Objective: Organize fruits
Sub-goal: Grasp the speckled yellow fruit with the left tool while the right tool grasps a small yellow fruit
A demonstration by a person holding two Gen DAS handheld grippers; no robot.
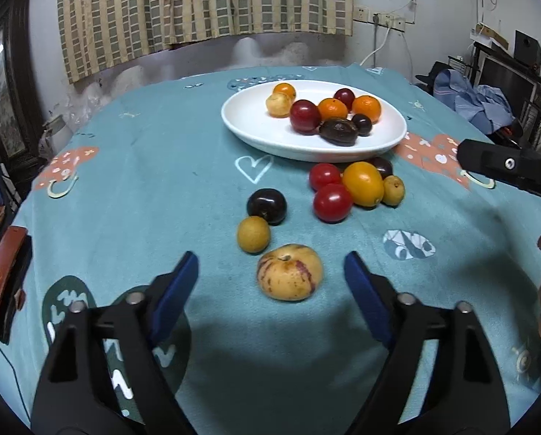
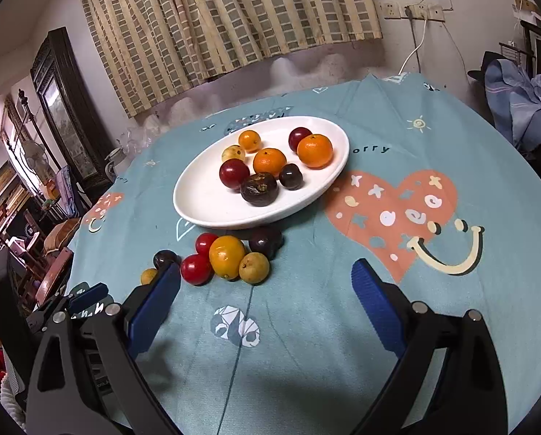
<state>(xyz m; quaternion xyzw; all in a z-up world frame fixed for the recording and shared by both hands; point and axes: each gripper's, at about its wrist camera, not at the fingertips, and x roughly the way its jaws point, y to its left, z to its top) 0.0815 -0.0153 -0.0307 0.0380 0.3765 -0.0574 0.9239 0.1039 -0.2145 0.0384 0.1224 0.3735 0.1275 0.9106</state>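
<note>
Jaws: left gripper (image 1: 270, 272) stands wide open, nothing clamped; the pale yellow, purple-streaked round fruit (image 1: 289, 272) lies between the blue pads, untouched. Right gripper (image 2: 267, 282) is spread wider and empty, over bare teal cloth of the surface (image 2: 306, 326).

Left to right among the loose fruit: small tan round fruit (image 1: 253, 234), dark purple plum (image 1: 267, 206), two red cherry tomatoes (image 1: 332, 202), orange oval tomato (image 1: 363, 183), small olive fruit (image 1: 393, 190). White oval ceramic plate (image 1: 248, 123) beyond holds about eight pieces.

Handling guess: the streaked fruit looks light, smooth-skinned and bruisable. Grip across the widest part, light squeeze; round, so it may roll.
</note>
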